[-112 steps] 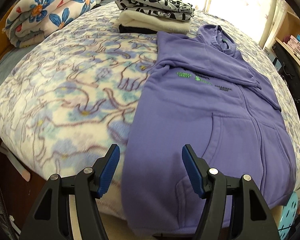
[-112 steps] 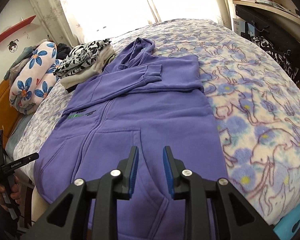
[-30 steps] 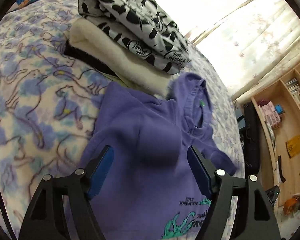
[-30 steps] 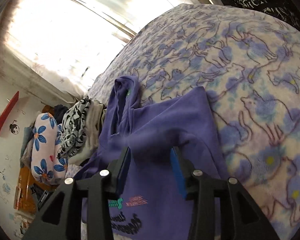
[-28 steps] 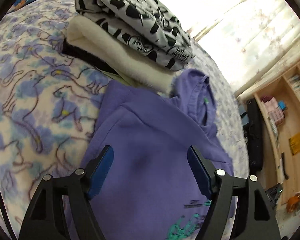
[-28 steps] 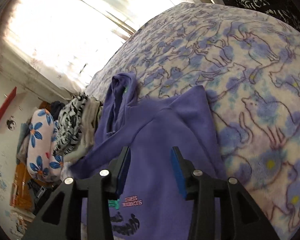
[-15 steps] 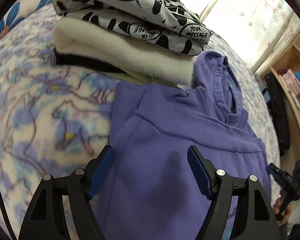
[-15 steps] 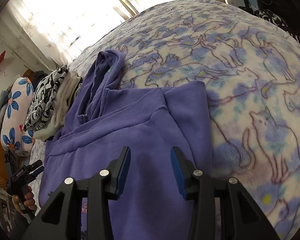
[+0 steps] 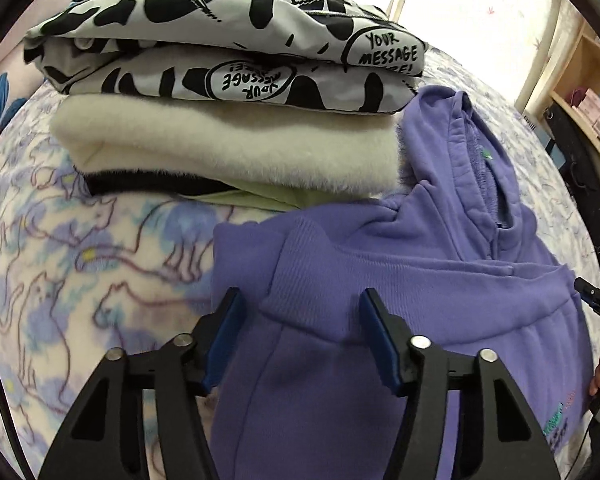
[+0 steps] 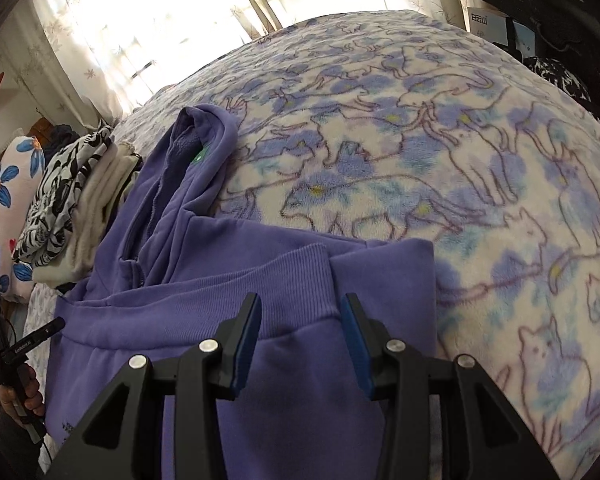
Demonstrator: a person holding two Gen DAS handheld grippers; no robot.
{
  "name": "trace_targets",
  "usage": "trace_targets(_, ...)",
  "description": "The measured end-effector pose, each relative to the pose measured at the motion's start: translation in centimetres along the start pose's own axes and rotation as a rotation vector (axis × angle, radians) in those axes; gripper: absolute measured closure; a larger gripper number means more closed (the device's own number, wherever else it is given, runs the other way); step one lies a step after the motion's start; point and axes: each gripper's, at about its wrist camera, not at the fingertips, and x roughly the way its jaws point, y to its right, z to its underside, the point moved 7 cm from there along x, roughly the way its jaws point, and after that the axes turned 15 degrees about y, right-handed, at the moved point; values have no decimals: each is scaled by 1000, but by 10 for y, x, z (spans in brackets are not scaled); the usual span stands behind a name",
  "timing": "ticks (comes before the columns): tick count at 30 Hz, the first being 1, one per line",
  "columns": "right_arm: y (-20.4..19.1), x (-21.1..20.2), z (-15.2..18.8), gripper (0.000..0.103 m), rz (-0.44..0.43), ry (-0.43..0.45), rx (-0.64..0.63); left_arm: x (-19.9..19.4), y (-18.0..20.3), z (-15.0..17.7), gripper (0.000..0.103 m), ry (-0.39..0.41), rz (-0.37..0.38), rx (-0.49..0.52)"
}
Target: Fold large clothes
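Moved in low over purple hoodie (image 9: 400, 280) on the bed (image 10: 440, 152), left gripper (image 9: 300, 320) jaws just narrowed yet apart astride a ribbed cuff (image 9: 300, 272), right gripper (image 10: 300, 320) jaws apart over the other cuff (image 10: 296, 280), folded clothes stack (image 9: 220, 112) beside the hood.

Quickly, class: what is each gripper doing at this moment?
Left gripper: open, jaws just narrowed over the purple hoodie cuff.
Right gripper: open over the other cuff.
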Motion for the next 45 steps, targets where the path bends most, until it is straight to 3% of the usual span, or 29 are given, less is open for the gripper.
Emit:
trace_targets(5,-3,15,7,62,20,-11,-52,10,-1,-5,72,8,-16,4)
trace_targets(8,-6,12,10,86,45,10,-87,11,4,-5,84,22,-31,23)
trace_targets(12,-6,4,9,91,41,37,-102,4,10,-5,90,45,-54,39)
trace_targets(20,-21,-38,-7,93,37,156,-133,-31,24,-16,92,106,-92,85)
trace_targets(26,-39,-88,-25,93,2,245,-154,-80,37,-33,92,176,-88,101)
trace_targets(33,-39,-133,-48,93,-15,334,-99,-124,30,-64,92,245,-97,15)
trace_targets(38,-31,-134,-60,93,-2,357,-76,-114,29,-75,92,236,-91,-23)
trace_targets(45,-10,-83,-59,93,47,305,-19,-45,31,-74,93,173,-126,-50)
